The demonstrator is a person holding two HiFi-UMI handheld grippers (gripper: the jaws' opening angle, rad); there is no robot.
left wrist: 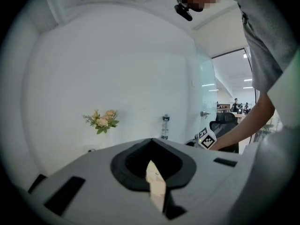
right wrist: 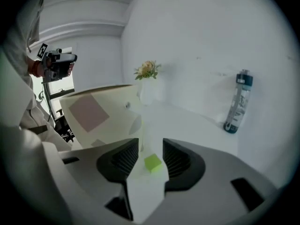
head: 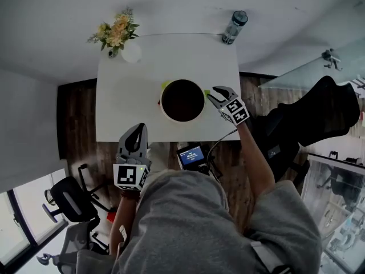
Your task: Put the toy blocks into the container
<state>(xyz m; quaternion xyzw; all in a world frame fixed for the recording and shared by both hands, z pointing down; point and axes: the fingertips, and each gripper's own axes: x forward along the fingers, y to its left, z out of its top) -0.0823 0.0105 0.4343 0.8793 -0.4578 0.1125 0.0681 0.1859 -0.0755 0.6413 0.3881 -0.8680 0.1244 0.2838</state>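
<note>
Where the white table [head: 122, 110] meets a white wall, the right gripper [right wrist: 150, 146] stands open around a cube-like green block [right wrist: 153, 163], corner toward it; the left gripper [left wrist: 151, 146] is closed.

The person wore a loose grey sweatshirt [head: 188, 221] whose wide sleeves left the forearms bare. The left claw [head: 136, 131] had a smooth pale-grey shell around a dark inner lining, and behind it sat a cube [head: 130, 176] printed with black-and-white square markers. The right claw [head: 217, 92] was built the same, with its own marker cube [head: 235, 110] and ribbed black pads [right wrist: 125, 157]. A thin pale cable [head: 219, 140] trailed from it.
</note>
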